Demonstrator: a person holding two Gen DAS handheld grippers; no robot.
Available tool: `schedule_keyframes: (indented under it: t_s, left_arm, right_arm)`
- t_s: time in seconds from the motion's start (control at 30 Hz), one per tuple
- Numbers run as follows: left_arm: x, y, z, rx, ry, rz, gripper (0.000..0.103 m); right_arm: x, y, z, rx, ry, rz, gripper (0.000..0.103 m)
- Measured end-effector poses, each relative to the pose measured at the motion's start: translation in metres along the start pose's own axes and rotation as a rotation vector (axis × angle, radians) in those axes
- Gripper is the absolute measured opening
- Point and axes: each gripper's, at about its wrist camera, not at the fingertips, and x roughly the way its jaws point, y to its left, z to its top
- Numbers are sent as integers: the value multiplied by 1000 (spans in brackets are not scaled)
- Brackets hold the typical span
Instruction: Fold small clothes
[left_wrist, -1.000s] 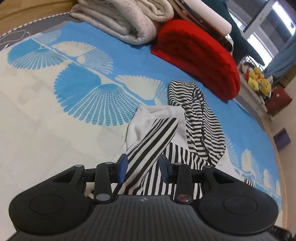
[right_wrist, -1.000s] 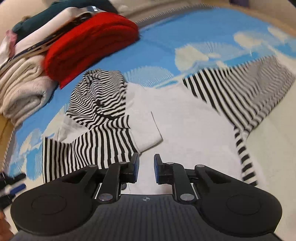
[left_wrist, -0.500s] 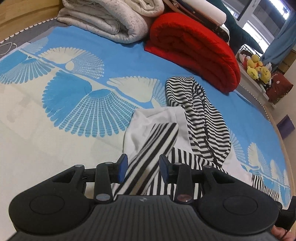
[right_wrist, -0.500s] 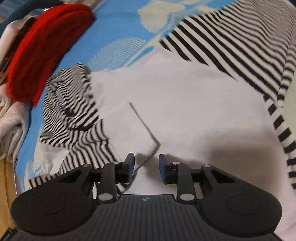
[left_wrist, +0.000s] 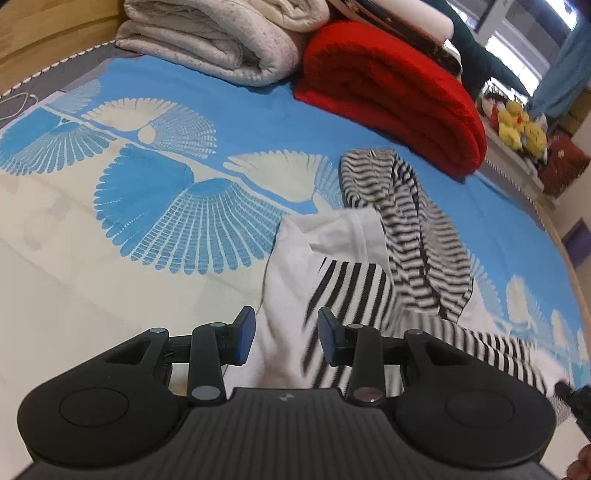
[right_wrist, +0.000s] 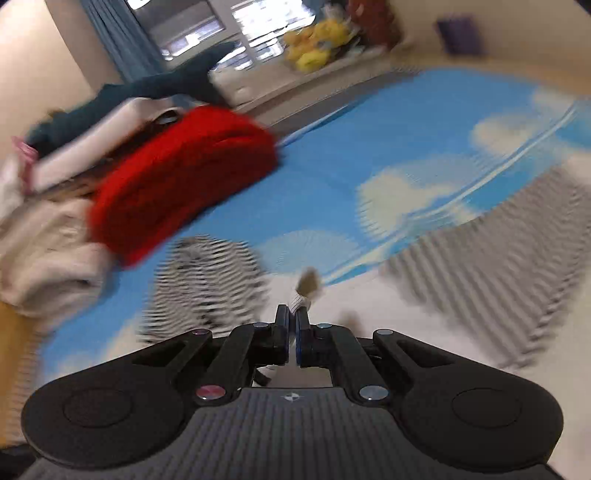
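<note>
A small white top with black-and-white striped sleeves and hood (left_wrist: 373, 258) lies crumpled on the blue and cream bedspread (left_wrist: 184, 218). My left gripper (left_wrist: 286, 338) is open and empty, low over the white body and a striped sleeve. My right gripper (right_wrist: 292, 325) is shut on a white edge of the same top (right_wrist: 301, 301) and lifts it. The striped hood (right_wrist: 207, 273) lies to its left and a striped sleeve (right_wrist: 498, 280) to its right; that view is blurred.
A folded red blanket (left_wrist: 391, 88) and a cream blanket (left_wrist: 218, 40) are stacked at the head of the bed. Yellow plush toys (left_wrist: 521, 125) sit on a side shelf. A wooden bed frame (left_wrist: 44, 33) runs along the far left.
My right gripper has closed on the white edge of the top and swung up fast. My left gripper has drifted left, off the striped sleeve and over the white body.
</note>
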Motion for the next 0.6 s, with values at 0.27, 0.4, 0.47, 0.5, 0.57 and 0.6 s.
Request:
schedule_keyframes:
  t_s: [0.27, 0.4, 0.47, 0.5, 0.57, 0.6]
  left_arm:
    - [21, -26, -23, 171, 113, -19, 40]
    - [36, -39, -43, 233, 207, -88, 42]
    - [46, -39, -55, 247, 259, -91, 43]
    - [51, -39, -60, 262, 286, -79, 43]
    - [59, -37, -68, 297, 317, -22, 42]
    - [58, -36, -68, 311, 312, -6, 42]
  right_arm:
    - [37, -38, -6, 64, 159, -180, 7]
    - [38, -39, -1, 72, 196, -11, 23]
    - [54, -48, -7, 119, 296, -3, 23]
    - [62, -52, -11, 120, 348, -36, 23]
    - [76, -59, -18, 67, 409, -98, 26]
    - [76, -62, -17, 63, 398, -105, 26]
